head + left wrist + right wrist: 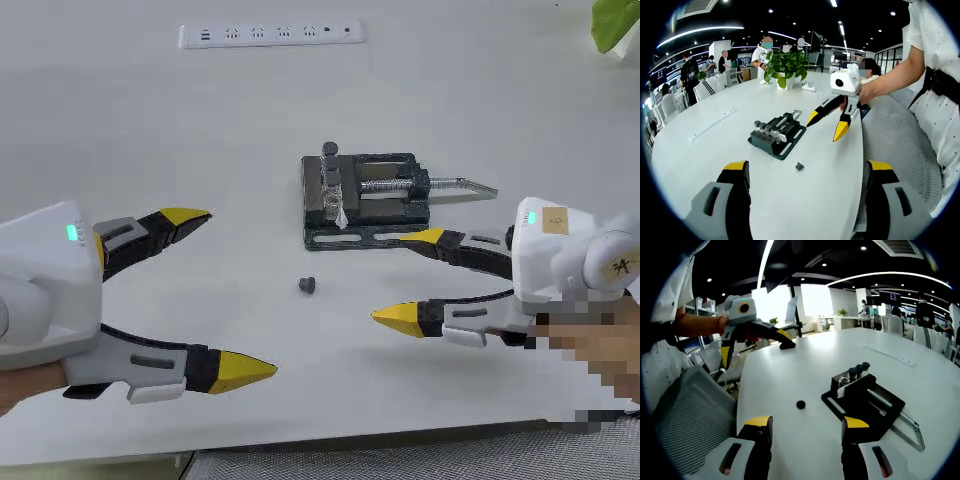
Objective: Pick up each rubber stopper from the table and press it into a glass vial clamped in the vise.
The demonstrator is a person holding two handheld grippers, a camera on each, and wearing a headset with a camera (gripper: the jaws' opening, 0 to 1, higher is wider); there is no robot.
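Observation:
A small dark rubber stopper (308,285) lies loose on the white table, a little in front of the black vise (380,205). The vise clamps a row of glass vials (331,180) at its left end. Three of them seem to carry dark stoppers, and the nearest looks uncapped. My left gripper (232,292) hovers open to the stopper's left with nothing in it. My right gripper (403,277) is open and empty to its right. The stopper (799,166) and vise (777,135) lie ahead of the left gripper (807,170). From the right gripper (807,422), the stopper (800,404) and vise (865,395) are close.
A white power strip (270,33) lies at the table's far edge and a potted plant (615,25) stands at the far right corner. A mesh chair (690,410) stands at the table's near edge. Several people stand in the room behind.

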